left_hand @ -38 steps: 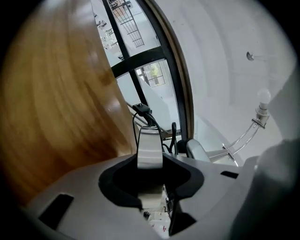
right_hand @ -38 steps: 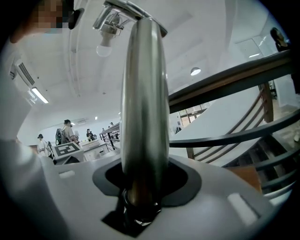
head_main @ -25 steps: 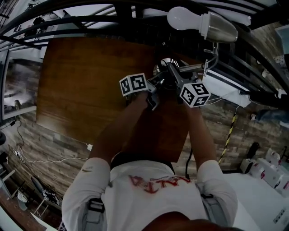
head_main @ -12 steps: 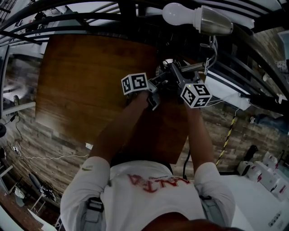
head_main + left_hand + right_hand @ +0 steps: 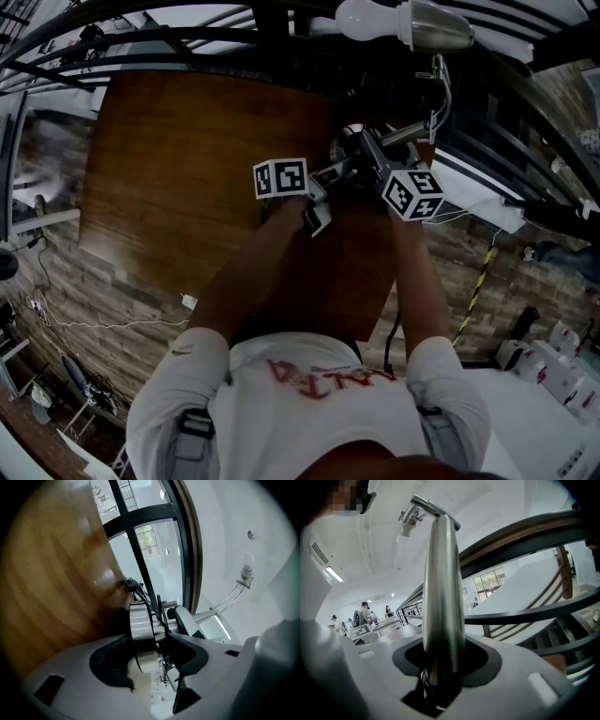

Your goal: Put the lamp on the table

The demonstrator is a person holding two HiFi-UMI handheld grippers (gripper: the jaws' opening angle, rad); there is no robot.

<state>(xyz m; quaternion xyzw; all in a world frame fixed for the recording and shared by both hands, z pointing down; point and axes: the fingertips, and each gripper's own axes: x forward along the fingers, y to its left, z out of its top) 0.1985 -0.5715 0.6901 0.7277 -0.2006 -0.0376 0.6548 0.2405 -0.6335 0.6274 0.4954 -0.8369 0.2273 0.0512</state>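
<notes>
At the counter's (image 5: 187,169) far right edge, the lamp (image 5: 433,28) seems set down on its round metal base (image 5: 140,620), its stem (image 5: 443,597) rising to a curved neck and a white bulb (image 5: 364,17). The left hand-held gripper (image 5: 152,667) has just spread its jaws and the base sits loose between them, so release looks begun. The right hand-held gripper (image 5: 443,667) is clamped on the stem.

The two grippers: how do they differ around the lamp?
The right gripper clamps the slim stem; the jaws of the left gripper have just been opening and stand apart. The left gripper has the round base between its jaws, the right gripper the stem. Both are on one lamp.
</notes>
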